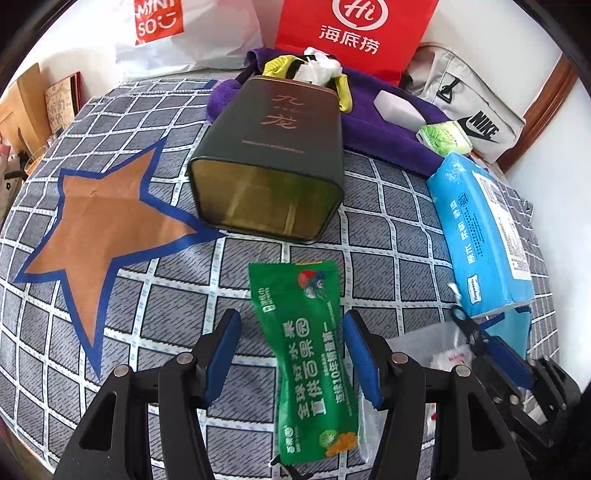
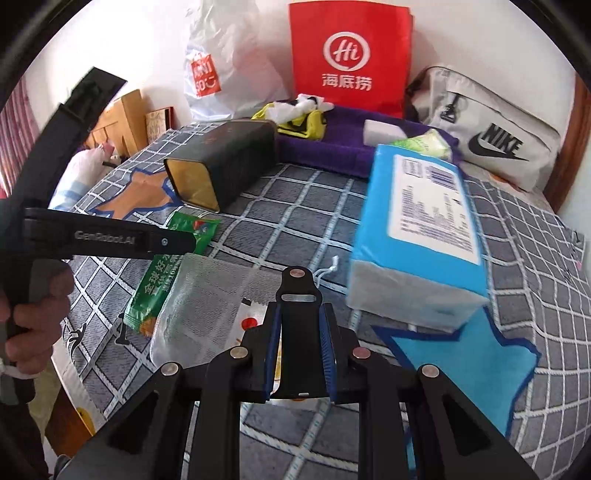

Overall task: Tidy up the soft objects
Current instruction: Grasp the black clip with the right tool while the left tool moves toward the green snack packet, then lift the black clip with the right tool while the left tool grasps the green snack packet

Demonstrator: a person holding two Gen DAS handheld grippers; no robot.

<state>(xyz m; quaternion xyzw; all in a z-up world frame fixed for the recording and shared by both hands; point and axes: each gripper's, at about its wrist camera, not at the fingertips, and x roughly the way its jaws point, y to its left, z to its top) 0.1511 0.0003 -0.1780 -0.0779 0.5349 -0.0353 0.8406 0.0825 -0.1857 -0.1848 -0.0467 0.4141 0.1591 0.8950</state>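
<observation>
A green snack pouch [image 1: 310,354] lies on the checked bedcover between the open fingers of my left gripper [image 1: 291,350]; it also shows in the right wrist view [image 2: 166,273]. A clear mesh bag [image 2: 207,302] lies beside it. My right gripper [image 2: 300,350] is shut on a black flat clip-like piece [image 2: 297,332]. A blue tissue pack [image 2: 417,229] lies partly on a blue star patch [image 2: 472,354]; it shows in the left wrist view [image 1: 484,232] too. A dark tin [image 1: 273,162] lies on its side, open end toward me, by an orange star patch [image 1: 107,225].
A purple towel [image 1: 384,133] at the back carries a white block [image 1: 399,107], a green tissue packet [image 1: 443,136] and yellow-white items [image 1: 314,70]. Behind stand a red bag [image 1: 354,33], a white Miniso bag [image 1: 184,33] and a grey Nike bag [image 1: 476,107].
</observation>
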